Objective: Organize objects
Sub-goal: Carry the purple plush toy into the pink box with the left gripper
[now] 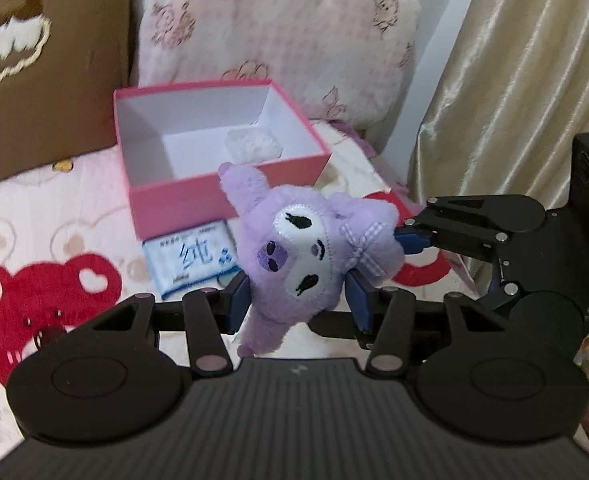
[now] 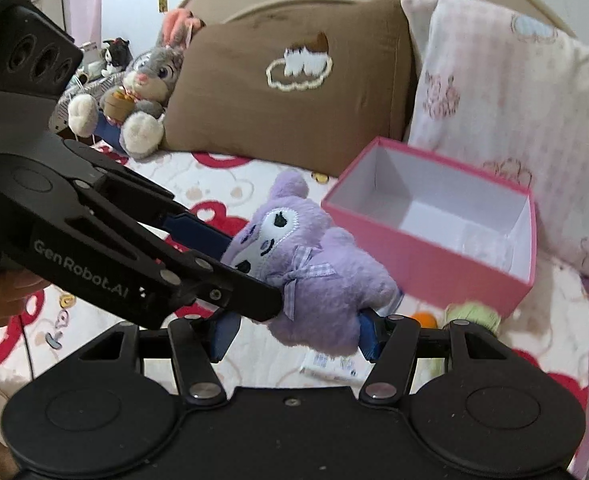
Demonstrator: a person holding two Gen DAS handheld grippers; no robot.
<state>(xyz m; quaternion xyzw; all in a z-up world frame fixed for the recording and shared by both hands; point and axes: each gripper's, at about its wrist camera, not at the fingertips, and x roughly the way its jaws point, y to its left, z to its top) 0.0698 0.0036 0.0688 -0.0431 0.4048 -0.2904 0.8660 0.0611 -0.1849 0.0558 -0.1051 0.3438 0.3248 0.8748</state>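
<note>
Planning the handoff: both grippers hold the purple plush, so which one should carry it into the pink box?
Left gripper, probably: it clamps the plush squarely and faces the pink box directly.

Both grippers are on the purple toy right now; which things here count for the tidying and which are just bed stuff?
In play:
- fluffy purple plush toy, clamped by left gripper and right gripper
- open pink cardboard box
- blue-white tissue packet

Just lying about:
- brown embroidered pillow
- grey plush rabbit

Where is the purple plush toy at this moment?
The purple plush toy is off the bed, pinched by both the left gripper and right gripper, just in front of the open pink box.
</note>
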